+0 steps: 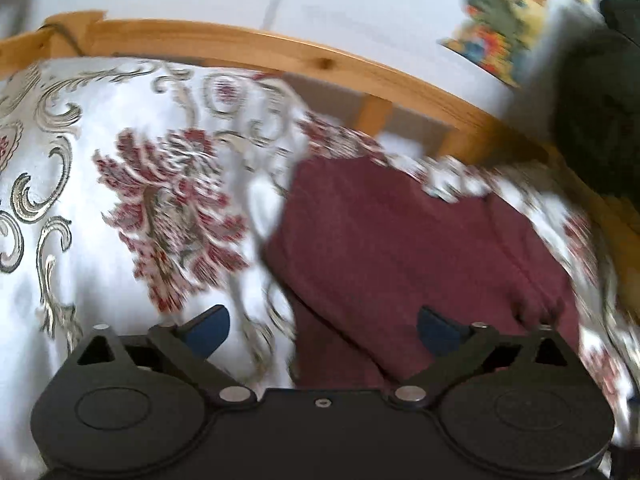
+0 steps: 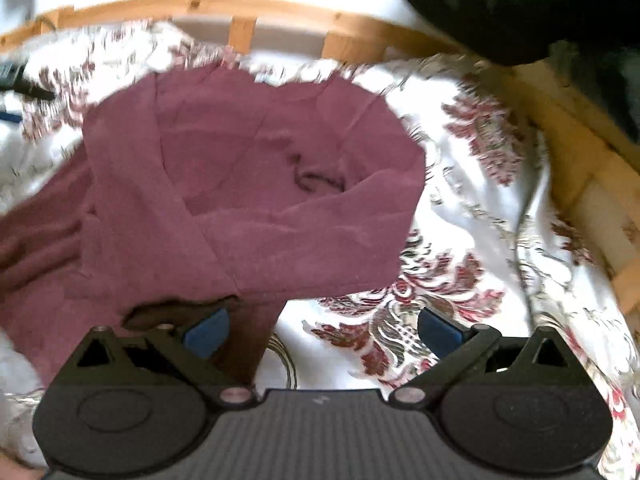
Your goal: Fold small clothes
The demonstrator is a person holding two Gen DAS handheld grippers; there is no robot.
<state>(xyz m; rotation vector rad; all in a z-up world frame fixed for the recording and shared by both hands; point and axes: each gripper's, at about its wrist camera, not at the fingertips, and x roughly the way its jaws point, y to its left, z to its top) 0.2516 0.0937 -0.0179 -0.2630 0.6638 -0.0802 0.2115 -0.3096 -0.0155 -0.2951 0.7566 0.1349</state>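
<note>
- A small maroon garment (image 2: pixel 248 184) lies on a bed, spread over the floral bedspread (image 1: pixel 132 184), filling the centre and nine o'clock side of the right wrist view and the centre to three o'clock side of the left wrist view.
- The cloth looks soft, light and limp: it lies in overlapping layers with a puckered crease near its middle, and would likely sag and slide on the glossy bedspread if lifted by one point.
- A flap already lies across the body of the garment, its edge running diagonally toward six o'clock; the fold looks partly made.
- The best holds appear to be the free edges and corners: the lower hem at six o'clock in the right wrist view, and the long straight edge at nine o'clock of the garment in the left wrist view. A pinch through a single layer at a corner should give control.
- The left hand-held gripper (image 1: pixel 322 330) stands with its jaws wide and nothing between the blue pads (image 1: pixel 208 332); it hangs above the garment's edge.
- The right hand-held gripper (image 2: pixel 322 332) is likewise spread wide and empty, its nine o'clock pad over the hem.
- A wooden bed frame (image 1: pixel 256 46) curves across twelve o'clock, a dark bundle (image 2: pixel 492 4) at two o'clock beyond it.
</note>
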